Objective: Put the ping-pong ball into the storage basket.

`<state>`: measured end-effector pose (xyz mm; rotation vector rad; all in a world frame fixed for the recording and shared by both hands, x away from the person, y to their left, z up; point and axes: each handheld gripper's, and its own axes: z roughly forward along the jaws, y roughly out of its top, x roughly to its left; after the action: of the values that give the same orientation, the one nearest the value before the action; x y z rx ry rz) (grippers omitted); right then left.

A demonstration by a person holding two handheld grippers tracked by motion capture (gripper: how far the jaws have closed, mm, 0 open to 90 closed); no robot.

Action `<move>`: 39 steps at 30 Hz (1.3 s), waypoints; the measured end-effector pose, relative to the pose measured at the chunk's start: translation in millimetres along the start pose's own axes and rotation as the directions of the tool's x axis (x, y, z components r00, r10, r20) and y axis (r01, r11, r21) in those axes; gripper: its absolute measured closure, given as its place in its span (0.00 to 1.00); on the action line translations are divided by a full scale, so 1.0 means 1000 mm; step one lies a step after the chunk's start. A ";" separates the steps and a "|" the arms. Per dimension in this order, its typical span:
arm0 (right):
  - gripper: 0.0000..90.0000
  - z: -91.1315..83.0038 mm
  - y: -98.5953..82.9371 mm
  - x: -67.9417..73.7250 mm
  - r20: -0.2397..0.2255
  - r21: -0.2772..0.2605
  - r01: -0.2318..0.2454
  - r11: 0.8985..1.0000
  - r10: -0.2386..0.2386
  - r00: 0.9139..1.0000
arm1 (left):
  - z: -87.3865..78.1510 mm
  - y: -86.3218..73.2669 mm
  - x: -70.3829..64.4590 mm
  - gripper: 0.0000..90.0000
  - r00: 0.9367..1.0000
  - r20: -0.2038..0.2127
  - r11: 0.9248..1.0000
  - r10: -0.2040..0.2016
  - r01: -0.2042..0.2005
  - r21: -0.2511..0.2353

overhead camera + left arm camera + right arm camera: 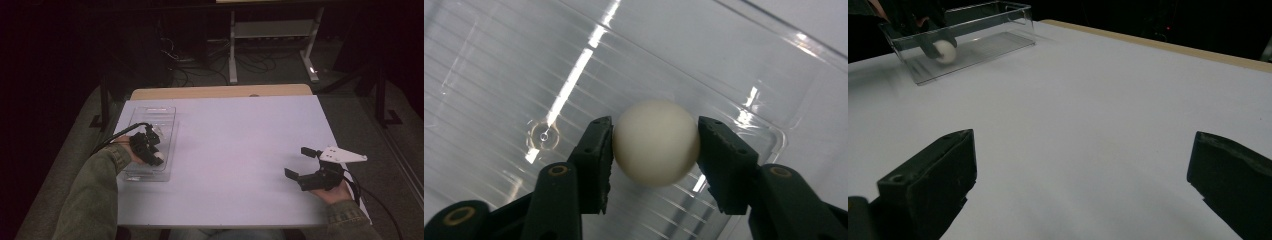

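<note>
White table top (225, 150) fills the middle of the high view, with a wooden strip along its far edge and a dark floor with cables and a metal stand behind it. Near the left edge of the table lies a clear plastic box (165, 112), long and shallow, its long side almost parallel to that edge. The left gripper (148, 145) is lowered into the near half of this box. Its two jaws press on both sides of a white ball (656, 142), which sits between the pads above the ribbed floor of the box; if the ball touches the floor or hangs a little over it, I cannot tell. One corner wall of the box is close behind the ball. The right gripper (306, 162) rests near the right edge of the table, well apart from the box, its jaws spread wide with nothing between them. Between the two grippers the table surface is bare and wide.
</note>
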<state>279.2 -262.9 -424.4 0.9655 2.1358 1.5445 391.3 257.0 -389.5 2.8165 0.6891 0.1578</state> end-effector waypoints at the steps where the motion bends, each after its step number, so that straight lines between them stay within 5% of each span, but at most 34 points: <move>1: 0.00 0.000 0.000 0.000 0.000 -0.001 0.002 1.000 -0.002 1.000 | -0.001 0.000 0.000 0.49 1.000 -0.003 1.000 -0.003 0.003 0.001; 17: 0.00 0.000 0.000 0.000 0.001 0.001 0.004 1.000 -0.004 1.000 | -0.016 0.002 0.003 0.31 0.998 -0.028 0.998 -0.056 0.055 -0.042; 26: 0.00 -0.001 0.000 0.001 0.002 0.001 0.003 1.000 -0.003 1.000 | -0.028 0.006 0.002 0.11 0.996 -0.052 0.996 -0.072 0.070 -0.051; 30: 0.00 -0.001 0.000 0.001 0.001 0.002 0.004 1.000 -0.004 1.000 | -0.032 0.007 0.000 0.00 0.995 -0.061 0.994 -0.084 0.079 -0.079; 39: 0.00 -0.001 0.000 0.001 0.002 0.002 0.003 1.000 -0.003 1.000 | -0.049 0.006 -0.003 0.00 0.994 -0.057 0.982 -0.095 0.084 -0.169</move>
<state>278.3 -262.9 -424.2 0.9632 2.1370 1.5392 383.7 260.4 -341.1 2.6264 0.7775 0.2780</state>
